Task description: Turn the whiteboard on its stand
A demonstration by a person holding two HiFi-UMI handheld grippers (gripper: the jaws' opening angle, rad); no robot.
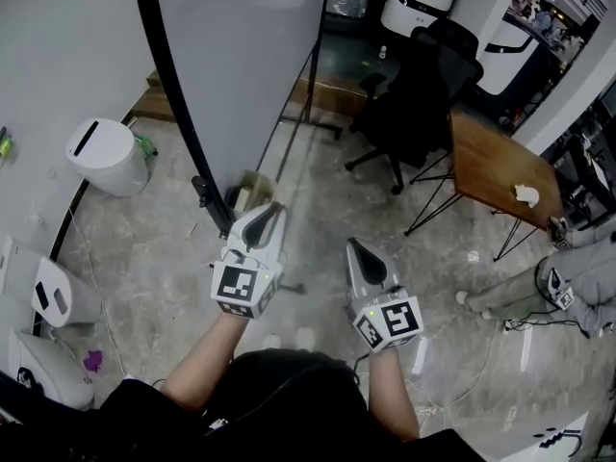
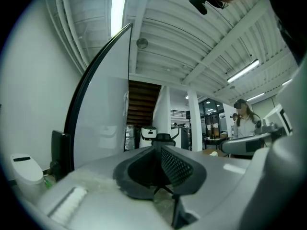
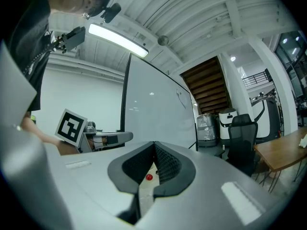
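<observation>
The whiteboard point(image 1: 241, 46) fills the upper middle, its dark-framed edge curving down toward the floor point(image 1: 154, 248) and the thin black bars of its stand point(image 1: 306, 99) showing at its right side. Below it, two bare forearms reach forward. The left hand-held gripper point(image 1: 272, 210) points at the lower part of the board, its jaws looking drawn together. The right hand-held gripper point(image 1: 355, 248) sits just beside it, further from the board. A black office chair point(image 1: 419, 104) stands next to a wooden desk point(image 1: 491, 152) with something white and crumpled point(image 1: 526, 195) on it. A white bin point(image 1: 104, 155) stands at the left, and a person's legs point(image 1: 539, 282) show at the right edge.
</observation>
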